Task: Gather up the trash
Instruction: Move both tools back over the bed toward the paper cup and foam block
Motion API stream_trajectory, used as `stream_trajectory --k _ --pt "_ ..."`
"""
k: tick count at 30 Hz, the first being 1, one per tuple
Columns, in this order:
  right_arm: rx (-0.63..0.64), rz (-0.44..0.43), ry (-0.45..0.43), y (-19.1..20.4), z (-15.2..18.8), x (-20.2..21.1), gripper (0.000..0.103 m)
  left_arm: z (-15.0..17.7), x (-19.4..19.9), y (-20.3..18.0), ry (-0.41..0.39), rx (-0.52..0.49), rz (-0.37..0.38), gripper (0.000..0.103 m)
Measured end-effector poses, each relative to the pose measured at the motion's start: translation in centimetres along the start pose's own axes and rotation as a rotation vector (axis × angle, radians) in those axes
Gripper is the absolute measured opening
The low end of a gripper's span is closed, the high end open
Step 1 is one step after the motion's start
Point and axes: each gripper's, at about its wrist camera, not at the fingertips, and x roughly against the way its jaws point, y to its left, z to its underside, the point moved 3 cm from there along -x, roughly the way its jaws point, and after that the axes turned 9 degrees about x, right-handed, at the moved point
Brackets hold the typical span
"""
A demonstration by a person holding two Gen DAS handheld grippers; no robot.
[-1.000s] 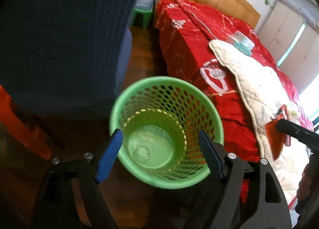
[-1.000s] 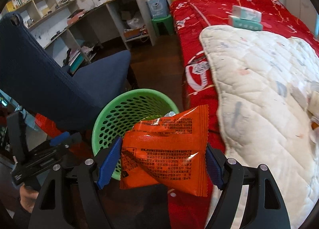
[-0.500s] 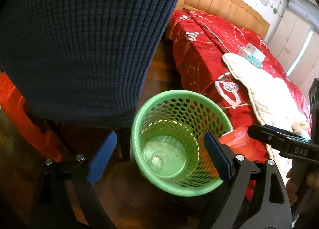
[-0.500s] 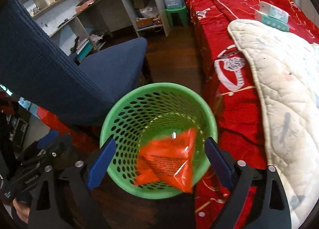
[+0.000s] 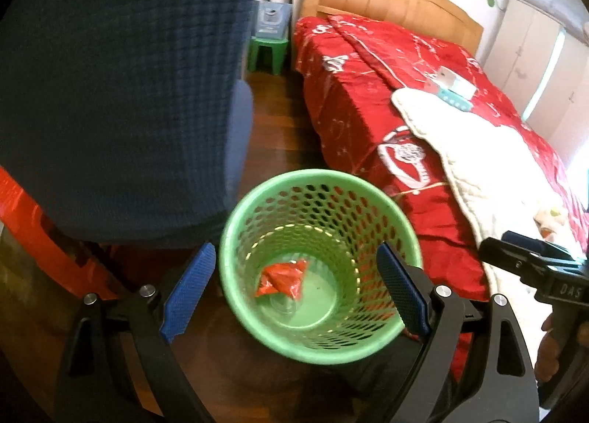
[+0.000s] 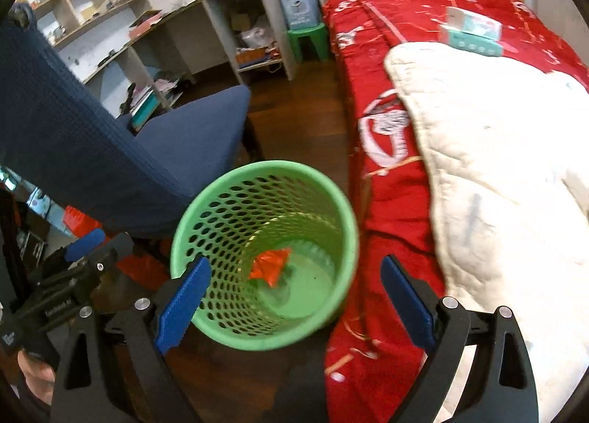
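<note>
A second ago the right claw [image 6: 294, 298] was clamped on the orange wrapper [image 6: 269, 265]; its jaws have just been opening and now stand apart with nothing between them; the wrapper lies on the bottom of the green basket [image 6: 206, 209], which stands on the floor against the side edge of the bed [image 6: 386, 180]; the left claw [image 5: 294, 290] hangs above the basket, jaws apart and empty; so this piece of trash looks collected, and more litter may wait near the bed's far edge.

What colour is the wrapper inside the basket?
Orange-red wrapper, in the green basket; left wrist view shows it best.
</note>
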Motion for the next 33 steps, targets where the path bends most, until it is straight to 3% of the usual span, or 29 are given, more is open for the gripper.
stream_trajectory --k 7,20,29,33 --pt "-0.066 0.089 -0.036 -4.6 2.5 4.0 0.090 0.3 -0.4 -3.5 0.035 -0.033 0.052 0.088" --pt "-0.280 0.280 -0.111 -16.6 7.8 12.4 0.090 1.8 -0.8 -11.7 0.068 -0.140 0.161 0.088" --pt "-0.406 0.327 -0.133 -22.3 11.2 15.2 0.090 2.4 -1.9 -17.1 0.107 -0.193 0.228 0.088" --pt "-0.463 0.293 -0.137 -24.6 12.5 15.4 0.086 2.9 -2.6 -19.3 0.118 -0.225 0.238 0.088"
